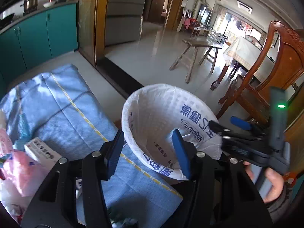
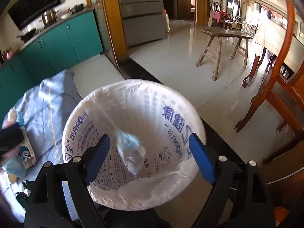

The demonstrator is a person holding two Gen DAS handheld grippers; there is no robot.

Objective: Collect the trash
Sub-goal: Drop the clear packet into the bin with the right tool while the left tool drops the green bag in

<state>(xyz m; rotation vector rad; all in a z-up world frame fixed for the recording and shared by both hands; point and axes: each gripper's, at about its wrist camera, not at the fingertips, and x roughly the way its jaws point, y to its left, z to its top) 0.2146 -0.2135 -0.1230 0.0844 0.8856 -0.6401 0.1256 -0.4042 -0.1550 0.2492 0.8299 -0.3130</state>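
**Trash bin, both grippers open over it**

Trash bin (image 2: 133,142) sits on the floor just right of the blue cloth (image 1: 62,114), white printed liner folded over its rim. Crumpled clear plastic with a blue bit (image 2: 131,152) lies inside. Your right gripper (image 2: 150,157) hovers over the bin mouth, jaws wide apart, holding nothing. Your left gripper (image 1: 148,152) straddles the bin's left rim, jaws spread wide, also empty. Open tiled floor (image 2: 180,66) lies beyond; wooden chair (image 1: 266,85) crowds the right. Small box (image 1: 40,152) and pink wrappers (image 1: 20,172) lie near left on the cloth.
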